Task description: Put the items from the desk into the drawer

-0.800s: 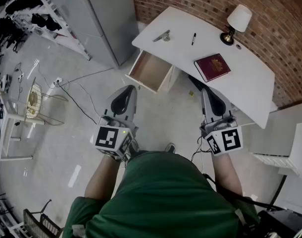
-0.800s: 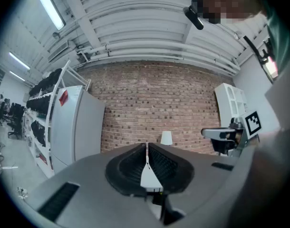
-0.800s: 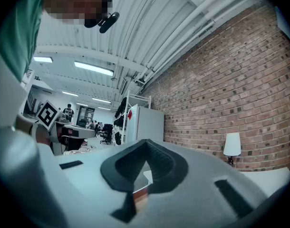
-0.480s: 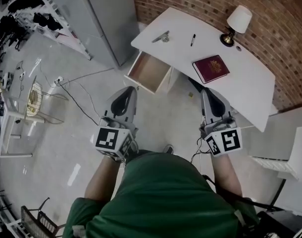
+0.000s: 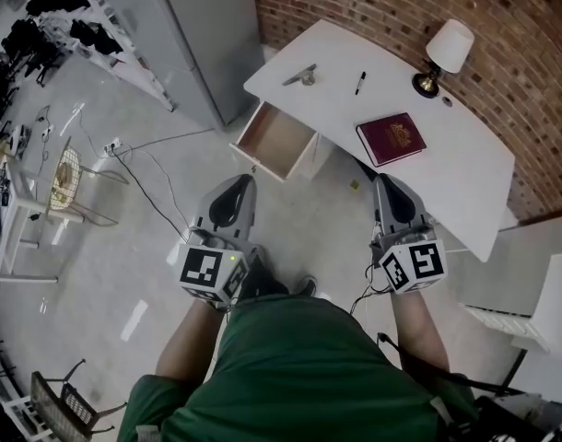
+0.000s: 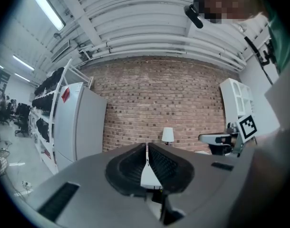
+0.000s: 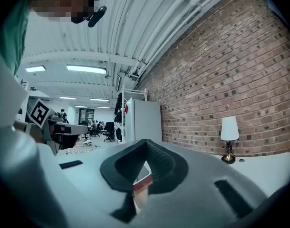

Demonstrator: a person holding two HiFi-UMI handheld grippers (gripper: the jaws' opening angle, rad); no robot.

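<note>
In the head view a white desk (image 5: 451,178) stands against a brick wall. On it lie a dark red book (image 5: 392,138), a black pen (image 5: 359,83) and a small metal item (image 5: 301,75). The desk's wooden drawer (image 5: 274,138) is pulled out and looks empty. My left gripper (image 5: 237,180) and right gripper (image 5: 384,180) are held level in front of my body, short of the desk, both shut and empty. In the left gripper view the left gripper (image 6: 146,146) has its pads together. Below the tips of the shut right gripper (image 7: 145,144) the book (image 7: 142,182) shows.
A table lamp (image 5: 442,53) stands at the desk's far side by the wall. A grey cabinet (image 5: 198,35) is left of the desk, with a clothes rack (image 5: 51,17) beyond. Cables (image 5: 143,164) and a wire basket (image 5: 64,182) lie on the floor at left. A white shelf unit (image 5: 539,311) is at right.
The head view has shifted a little, so desk and grippers sit slightly lower in the picture. Both grippers stay shut, side by side and empty.
</note>
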